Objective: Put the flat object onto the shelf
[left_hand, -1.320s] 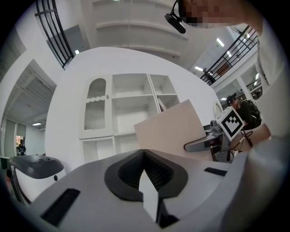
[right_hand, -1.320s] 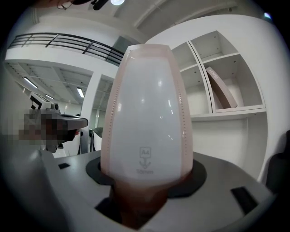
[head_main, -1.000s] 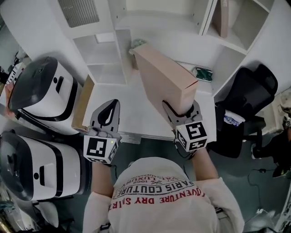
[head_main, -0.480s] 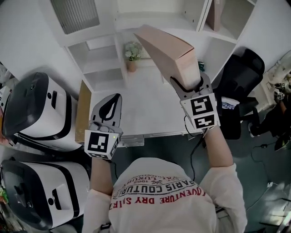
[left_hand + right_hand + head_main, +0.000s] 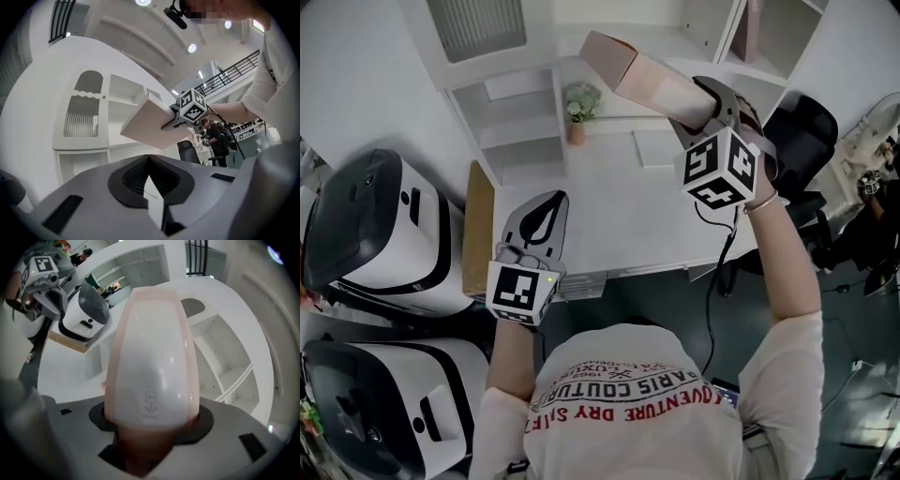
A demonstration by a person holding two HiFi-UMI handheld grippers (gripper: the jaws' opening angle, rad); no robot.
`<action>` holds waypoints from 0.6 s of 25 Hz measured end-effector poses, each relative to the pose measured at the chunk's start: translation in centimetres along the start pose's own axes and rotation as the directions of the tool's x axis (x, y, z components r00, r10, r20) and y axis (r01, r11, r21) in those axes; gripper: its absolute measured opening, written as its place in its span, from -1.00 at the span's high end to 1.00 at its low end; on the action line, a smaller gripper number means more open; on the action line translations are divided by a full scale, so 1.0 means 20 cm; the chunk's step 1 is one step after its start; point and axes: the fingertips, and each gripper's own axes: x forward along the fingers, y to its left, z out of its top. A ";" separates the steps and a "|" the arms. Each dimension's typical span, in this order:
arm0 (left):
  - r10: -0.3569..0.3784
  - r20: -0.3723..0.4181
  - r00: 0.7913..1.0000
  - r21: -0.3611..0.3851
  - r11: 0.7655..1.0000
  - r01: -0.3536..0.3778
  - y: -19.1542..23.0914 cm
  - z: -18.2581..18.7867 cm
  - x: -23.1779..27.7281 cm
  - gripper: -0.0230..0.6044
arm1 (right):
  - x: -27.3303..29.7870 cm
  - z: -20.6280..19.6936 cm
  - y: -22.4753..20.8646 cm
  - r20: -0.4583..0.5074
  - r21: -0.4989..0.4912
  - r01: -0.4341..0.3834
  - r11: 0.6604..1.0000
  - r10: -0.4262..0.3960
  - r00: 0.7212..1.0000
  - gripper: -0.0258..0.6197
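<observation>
The flat object is a pale pink, slim box point(image 5: 639, 77). My right gripper point(image 5: 705, 101) is shut on its near end and holds it high over the white desk point(image 5: 628, 216), its far end pointing at the white shelf unit point(image 5: 517, 114). In the right gripper view the box point(image 5: 152, 357) fills the space between the jaws and faces the open shelf compartments point(image 5: 220, 357). My left gripper point(image 5: 549, 201) hovers low over the desk's left part, shut and holding nothing. The left gripper view shows the box point(image 5: 146, 124) and the right gripper's marker cube in the air ahead.
A small potted plant point(image 5: 578, 101) stands on the desk by the shelf unit. A brown board point(image 5: 476, 230) lies along the desk's left edge. Two white-and-black machines point(image 5: 370, 225) stand at left. A black office chair point(image 5: 802, 131) and a person point(image 5: 872, 187) are at right.
The right gripper has risen from the desk with the box and swung it from steeply tilted to nearly level, up toward the shelves. The left gripper has hardly moved.
</observation>
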 end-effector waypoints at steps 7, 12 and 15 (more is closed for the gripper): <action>0.016 0.013 1.000 0.008 1.000 -0.016 0.07 0.02 0.07 0.89 | 0.12 0.12 -0.12 -0.038 -0.348 0.101 0.932 -0.121 0.992 -0.01; 0.061 0.021 0.998 0.023 0.998 -0.062 0.17 0.05 0.15 0.89 | 0.30 0.15 -0.18 -0.031 -0.384 0.103 0.918 -0.124 0.992 -0.02; 0.074 0.023 0.997 0.031 0.997 -0.075 0.20 0.04 0.18 0.89 | 0.41 0.16 -0.15 -0.041 -0.388 0.067 0.919 -0.089 0.995 -0.02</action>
